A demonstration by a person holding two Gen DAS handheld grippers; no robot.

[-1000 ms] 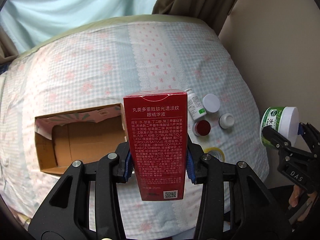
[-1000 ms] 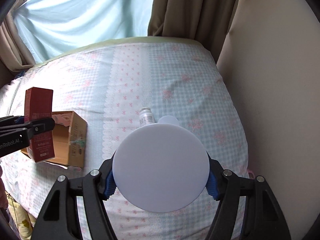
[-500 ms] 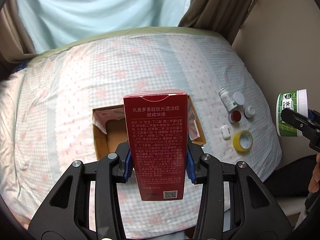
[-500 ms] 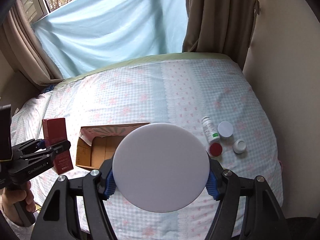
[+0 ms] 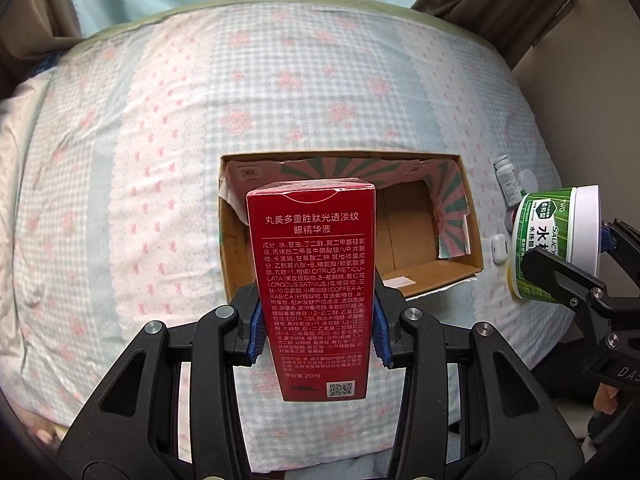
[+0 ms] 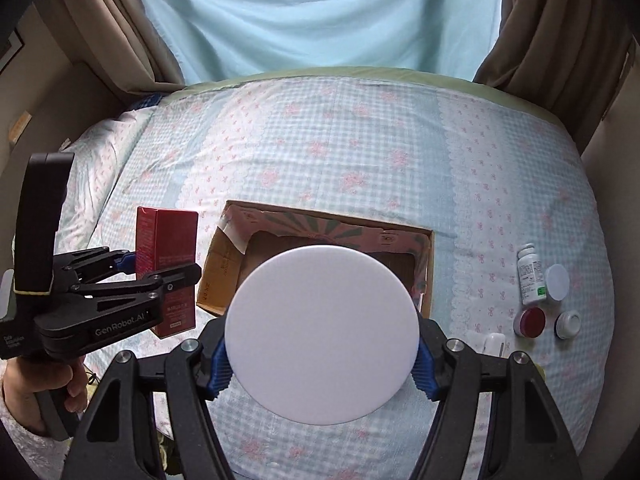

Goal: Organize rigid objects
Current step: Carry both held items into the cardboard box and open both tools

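Note:
My left gripper [image 5: 316, 328] is shut on a tall red carton [image 5: 312, 280] with white print, held upright in front of the open cardboard box [image 5: 460, 264] on the bed. In the right wrist view the carton [image 6: 166, 248] and left gripper [image 6: 160, 268] hang left of the box [image 6: 216, 280]. My right gripper [image 6: 322, 354] is shut on a green jar with a white lid [image 6: 322, 330]. The lid hides the box's middle. The jar [image 5: 558, 240] also shows at the right edge of the left wrist view.
On the bed right of the box lie a white pill bottle [image 6: 530, 274], a white cap [image 6: 557, 282], a red-lidded jar [image 6: 531, 321], a small white jar [image 6: 567, 324] and a white earbud case [image 6: 494, 344]. The wall stands right of the bed; curtains hang behind.
Both grippers have swung left and drawn back, so the box now sits centred in both views. Each keeps its hold.

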